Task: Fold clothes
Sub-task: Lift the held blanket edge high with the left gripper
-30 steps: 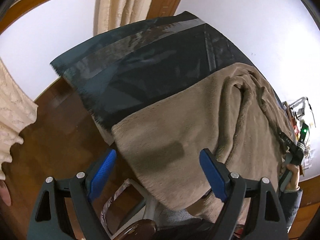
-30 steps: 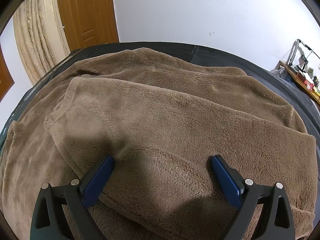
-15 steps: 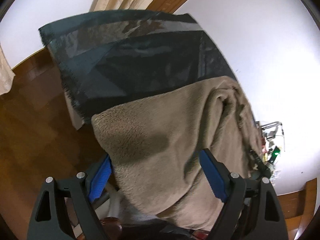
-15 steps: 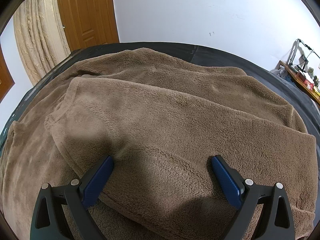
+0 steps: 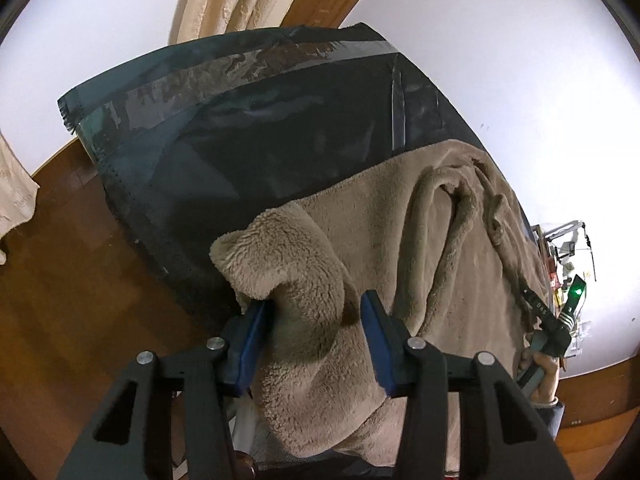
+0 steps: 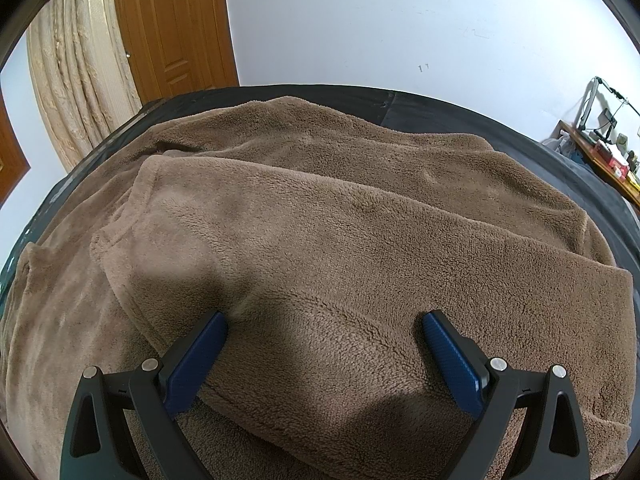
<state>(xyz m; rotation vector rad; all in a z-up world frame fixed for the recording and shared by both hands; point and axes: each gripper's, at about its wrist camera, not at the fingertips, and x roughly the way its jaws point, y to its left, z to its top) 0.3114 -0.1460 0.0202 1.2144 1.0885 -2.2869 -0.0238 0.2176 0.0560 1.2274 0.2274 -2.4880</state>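
Observation:
A brown fleece garment point(image 6: 320, 220) lies spread over a dark-covered table point(image 5: 240, 152), partly folded on itself. In the left wrist view my left gripper point(image 5: 316, 312) is shut on a bunched corner of the garment point(image 5: 296, 272) at the table's near edge, lifting it into a fold. In the right wrist view my right gripper point(image 6: 324, 340) is open, its blue pads point(image 6: 200, 344) resting low over the folded fleece, nothing between them. The right gripper also shows at the far right of the left wrist view point(image 5: 556, 320), held by a hand.
A wooden floor point(image 5: 60, 280) lies left of the table. Cream curtains point(image 6: 76, 80) and a wooden door point(image 6: 172, 28) stand behind. A cluttered shelf point(image 6: 608, 152) is at the far right by the white wall.
My left gripper has closed on the garment's corner and pulled it up into a bunch. My right gripper has stayed in place, open.

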